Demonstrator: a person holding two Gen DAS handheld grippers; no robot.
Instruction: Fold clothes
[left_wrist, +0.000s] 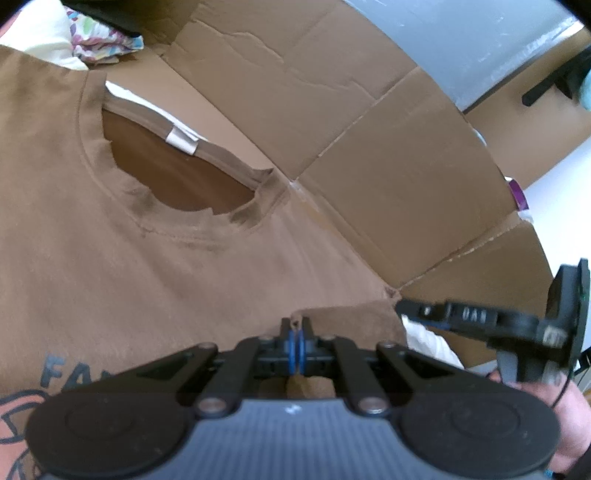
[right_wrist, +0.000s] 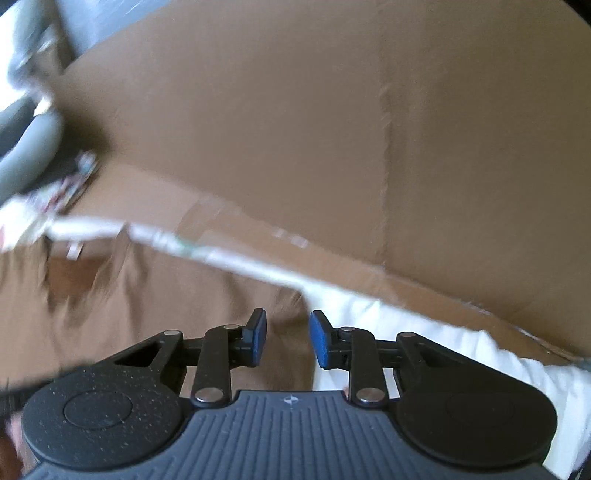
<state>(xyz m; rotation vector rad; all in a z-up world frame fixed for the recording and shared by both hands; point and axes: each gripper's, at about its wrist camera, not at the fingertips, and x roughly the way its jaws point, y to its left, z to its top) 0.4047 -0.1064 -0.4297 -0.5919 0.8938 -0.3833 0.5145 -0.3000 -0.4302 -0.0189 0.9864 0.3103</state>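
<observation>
Left tool: clamped tight on a pinch of the brown T-shirt at its shoulder edge. Right tool: jaws apart, nothing between them, poised over the shirt's edge where it meets white cloth. Shirt: spread flat on the cardboard-covered surface, collar beyond. Soft, light, limp; likely best gripped at seams or shoulder corners.

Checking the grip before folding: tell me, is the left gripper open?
No, the left gripper is shut on a fold of the brown T-shirt.
</observation>
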